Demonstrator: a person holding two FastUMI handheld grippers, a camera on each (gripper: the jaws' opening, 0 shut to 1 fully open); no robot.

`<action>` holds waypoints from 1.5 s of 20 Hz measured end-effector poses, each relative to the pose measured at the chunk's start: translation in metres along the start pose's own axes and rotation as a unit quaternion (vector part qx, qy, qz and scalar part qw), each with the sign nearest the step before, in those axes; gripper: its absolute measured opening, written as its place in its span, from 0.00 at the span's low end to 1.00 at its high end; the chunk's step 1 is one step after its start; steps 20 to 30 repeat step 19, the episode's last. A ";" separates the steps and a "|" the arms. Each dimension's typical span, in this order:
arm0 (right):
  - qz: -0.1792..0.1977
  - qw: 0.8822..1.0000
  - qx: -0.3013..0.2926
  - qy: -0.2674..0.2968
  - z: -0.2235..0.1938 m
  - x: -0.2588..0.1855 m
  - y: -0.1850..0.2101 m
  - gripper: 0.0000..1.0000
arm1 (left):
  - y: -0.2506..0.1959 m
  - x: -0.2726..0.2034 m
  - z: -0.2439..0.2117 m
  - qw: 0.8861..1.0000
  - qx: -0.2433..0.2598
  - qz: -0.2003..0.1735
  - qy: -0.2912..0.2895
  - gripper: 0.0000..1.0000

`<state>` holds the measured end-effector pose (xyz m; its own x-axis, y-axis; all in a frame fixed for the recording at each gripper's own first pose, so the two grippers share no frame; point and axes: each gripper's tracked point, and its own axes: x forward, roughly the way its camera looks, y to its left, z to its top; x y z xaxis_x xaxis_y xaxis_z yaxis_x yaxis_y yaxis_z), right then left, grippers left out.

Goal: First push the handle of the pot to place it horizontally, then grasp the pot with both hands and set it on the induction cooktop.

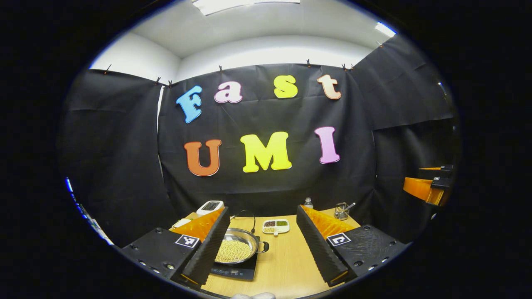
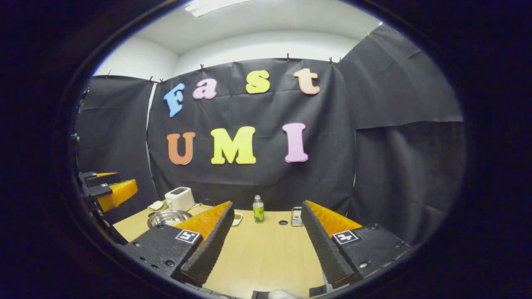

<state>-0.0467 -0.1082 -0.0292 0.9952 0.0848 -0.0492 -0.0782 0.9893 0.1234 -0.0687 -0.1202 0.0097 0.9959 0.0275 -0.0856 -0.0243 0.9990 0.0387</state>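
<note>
Hovering over the desk (image 1: 286, 261) with both pairs of fingers wide and empty, the pot already seated on the induction cooktop.

From the left in the left gripper view: the left gripper (image 1: 262, 245) has its fingers spread wide, and at about 7 o'clock, partly behind its left finger, the pot (image 1: 237, 249) full of pale beans sits on the induction cooktop (image 1: 239, 270), one side handle (image 1: 263, 247) pointing to 3 o'clock; a small divided tray (image 1: 276, 226) lies just beyond. In the right gripper view the right gripper (image 2: 266, 245) is likewise spread wide over bare desk, with the pot at 9 o'clock and a bottle (image 2: 258, 209) at 12. Judging by this, both steps look done; only pulling clear seems left.
</note>
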 end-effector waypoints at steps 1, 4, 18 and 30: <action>-0.002 1.000 0.004 -0.002 0.001 -0.005 -0.004 1.00 | -0.002 -0.004 0.004 1.000 0.000 0.001 -0.003 0.96; -0.009 1.000 0.009 -0.010 0.005 -0.017 -0.016 1.00 | -0.004 -0.016 0.011 1.000 0.001 0.003 -0.010 0.95; -0.007 0.999 0.003 -0.038 0.037 -0.034 -0.020 1.00 | -0.002 -0.031 0.033 0.999 -0.010 0.006 -0.032 0.95; -0.006 0.999 0.004 -0.038 0.038 -0.035 -0.019 1.00 | -0.003 -0.030 0.033 0.999 -0.009 0.005 -0.032 0.95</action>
